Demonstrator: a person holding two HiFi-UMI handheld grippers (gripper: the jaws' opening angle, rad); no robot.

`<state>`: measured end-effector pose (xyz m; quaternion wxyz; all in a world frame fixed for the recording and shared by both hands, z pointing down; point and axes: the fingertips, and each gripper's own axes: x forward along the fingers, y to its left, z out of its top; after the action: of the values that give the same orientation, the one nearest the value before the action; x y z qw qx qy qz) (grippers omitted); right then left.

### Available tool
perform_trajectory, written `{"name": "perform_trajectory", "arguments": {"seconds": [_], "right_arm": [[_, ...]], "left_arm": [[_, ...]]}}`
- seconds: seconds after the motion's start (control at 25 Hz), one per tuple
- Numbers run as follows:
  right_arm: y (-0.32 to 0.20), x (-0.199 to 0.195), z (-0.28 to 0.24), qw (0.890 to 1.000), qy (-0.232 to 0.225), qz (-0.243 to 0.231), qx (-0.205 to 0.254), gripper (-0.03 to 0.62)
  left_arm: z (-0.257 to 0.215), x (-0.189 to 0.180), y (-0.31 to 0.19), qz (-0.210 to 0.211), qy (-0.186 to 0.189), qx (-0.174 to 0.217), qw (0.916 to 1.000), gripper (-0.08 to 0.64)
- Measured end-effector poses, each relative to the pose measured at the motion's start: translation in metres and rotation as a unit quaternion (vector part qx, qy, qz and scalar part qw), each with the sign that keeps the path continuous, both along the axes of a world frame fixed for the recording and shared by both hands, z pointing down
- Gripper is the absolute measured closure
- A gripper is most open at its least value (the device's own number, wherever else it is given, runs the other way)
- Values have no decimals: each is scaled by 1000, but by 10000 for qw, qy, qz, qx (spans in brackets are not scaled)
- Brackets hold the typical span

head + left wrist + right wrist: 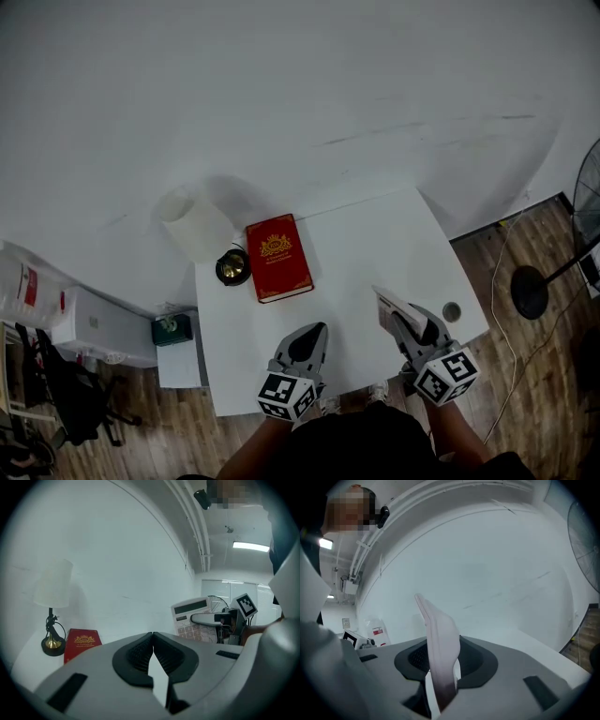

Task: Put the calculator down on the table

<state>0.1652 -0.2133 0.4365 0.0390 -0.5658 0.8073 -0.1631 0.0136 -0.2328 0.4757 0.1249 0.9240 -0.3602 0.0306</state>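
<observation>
Grey right gripper (405, 319): clamped on the calculator (392, 305). In the right gripper view its dark pads press on both flat faces of the thin body.
Calculator, seen from the right gripper: it stands on edge between the jaws. It rises past the fingertips toward 12 o'clock, with its upper end leaning to 11 o'clock.
Calculator, seen from the head view: it juts out at 11 o'clock from the right gripper's marker cube (446, 374), over the table's 4 o'clock corner. No view shows whether its lower edge touches the top.
Calculator, seen from the left gripper view: pale keys and a dark display face the camera at 2 o'clock, with a grey jaw lying across the keypad.
Left gripper (309, 335): closed with nothing in it, its ribbed fingertips meeting at a point. It hovers over the table's near edge, at 9 o'clock of the right gripper and well apart from it.
Table (366, 234): a white top.
Red book (277, 258): lies flat at 11 o'clock of the left gripper, with a gold crest on its cover.
Lamp (232, 266): brass base just beside the book at 9 o'clock, white shade tipped toward 10 o'clock.
Fan (536, 289): stands on the wooden floor (525, 356), at 3 o'clock of the table.
</observation>
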Motion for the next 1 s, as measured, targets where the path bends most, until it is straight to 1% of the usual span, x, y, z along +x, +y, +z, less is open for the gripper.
{"name": "perform_trajectory", "arguments": {"seconds": [0.12,0.2,0.4,0.56,0.76,0.88,1.0], "right_arm": [[-12,2,24,9991,-94,-236,-332,443],[-18,0,45,9965,-190,-471,-669,443],[-22,-11,94,9831,-381,-1024,-1467,442],[-25,-13,134,9706,-613,-1188,-2000,443],[-25,-16,172,9497,-903,-1322,-2690,442],[-26,-17,186,9384,-1039,-1404,-2982,442],[-28,-21,199,9274,-1198,-1506,-3207,443]], "left_arm": [[10,-5,-11,-255,-166,-10,9995,540],[17,-10,-17,-400,-278,-39,9988,540],[34,-14,-21,-562,-481,-179,9971,540],[50,-11,-19,-624,-562,-366,9958,540],[64,-9,-16,-614,-677,-491,9946,540],[69,-13,-18,-671,-767,-504,9935,540],[73,-18,-20,-811,-755,-571,9922,540]]}}
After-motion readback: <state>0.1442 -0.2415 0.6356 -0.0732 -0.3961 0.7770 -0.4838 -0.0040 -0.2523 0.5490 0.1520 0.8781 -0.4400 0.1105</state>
